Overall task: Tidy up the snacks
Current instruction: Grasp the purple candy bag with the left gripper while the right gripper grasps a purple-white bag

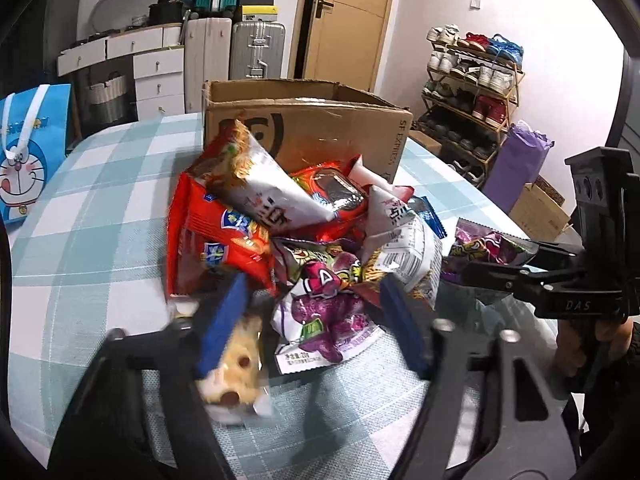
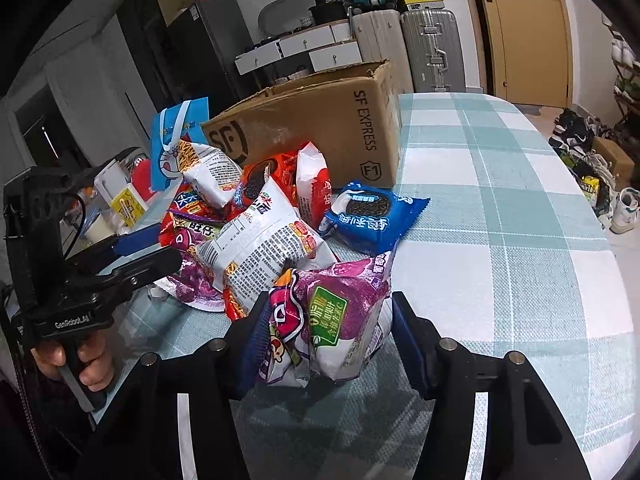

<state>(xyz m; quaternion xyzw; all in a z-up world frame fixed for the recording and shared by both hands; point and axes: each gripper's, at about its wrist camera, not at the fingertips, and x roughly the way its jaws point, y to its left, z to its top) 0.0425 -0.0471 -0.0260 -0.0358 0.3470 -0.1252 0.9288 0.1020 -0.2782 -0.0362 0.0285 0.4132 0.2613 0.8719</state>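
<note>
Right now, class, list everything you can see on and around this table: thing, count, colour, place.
cardboard box: one, brown, behind the snack pile.
snack pile: many packets, mixed colours, table centre.
blue cookie packet: one, right edge of pile.
purple packet: one, between right tool's fingers.
tablecloth: one, teal-white check.
cartoon bag: one, blue, table's far left.
suitcases: silver, white, teal; back wall.
shoe rack: one, full, right wall.
left tool: blue pads, straddling a purple packet.
right tool: blue pads, pressing packet.
</note>
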